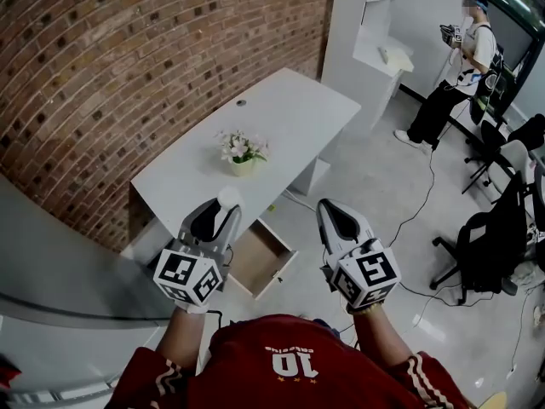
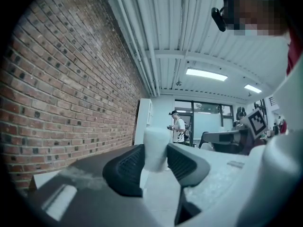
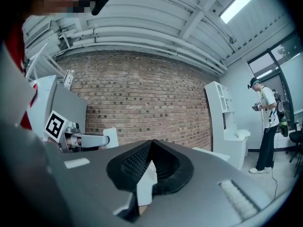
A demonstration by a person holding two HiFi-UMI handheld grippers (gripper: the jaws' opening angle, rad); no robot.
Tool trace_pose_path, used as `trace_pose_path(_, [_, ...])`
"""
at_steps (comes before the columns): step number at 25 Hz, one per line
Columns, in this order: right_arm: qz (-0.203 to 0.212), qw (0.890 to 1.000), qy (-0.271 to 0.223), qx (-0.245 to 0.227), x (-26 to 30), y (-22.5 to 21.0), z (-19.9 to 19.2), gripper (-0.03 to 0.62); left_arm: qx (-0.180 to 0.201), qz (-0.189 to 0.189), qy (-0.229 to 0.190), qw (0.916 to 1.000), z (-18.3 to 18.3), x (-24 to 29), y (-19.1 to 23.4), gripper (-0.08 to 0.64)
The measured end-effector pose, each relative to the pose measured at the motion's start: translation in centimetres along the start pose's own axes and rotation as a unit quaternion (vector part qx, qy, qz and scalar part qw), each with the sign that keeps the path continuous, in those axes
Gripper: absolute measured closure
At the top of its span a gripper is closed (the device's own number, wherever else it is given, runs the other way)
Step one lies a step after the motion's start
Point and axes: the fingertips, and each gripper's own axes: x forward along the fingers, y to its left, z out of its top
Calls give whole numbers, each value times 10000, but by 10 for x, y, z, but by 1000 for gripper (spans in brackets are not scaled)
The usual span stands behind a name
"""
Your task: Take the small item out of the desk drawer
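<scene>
My left gripper (image 1: 223,206) is held level above the desk's front edge, its jaws shut on a small white cylinder-like item (image 1: 228,196). In the left gripper view the white item (image 2: 156,148) stands upright between the two black pads (image 2: 125,169), which press on its sides. My right gripper (image 1: 329,208) is beside it on the right, shut with its fingertips touching and nothing between them (image 3: 150,148). Below and between the grippers the desk drawer (image 1: 274,262) stands pulled open, its wooden inside showing nothing. The white desk (image 1: 281,109) runs along the brick wall.
A small pot of flowers (image 1: 242,151) stands on the desk. Another person (image 1: 456,66) stands at the far right by a white shelf unit (image 1: 379,49). Black office chairs (image 1: 490,245) and floor cables (image 1: 421,207) lie to the right.
</scene>
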Motion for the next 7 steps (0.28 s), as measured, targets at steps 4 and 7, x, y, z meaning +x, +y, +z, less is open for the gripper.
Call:
trace_pose_path(4, [34,10000,17,-15,1,1,0,592,-6,-12,6,10000,0,1,1,402])
trace_pose_path(7, [27,10000,13,-22,1,0,2,592,24,-57,13,10000,1,3,-1,400])
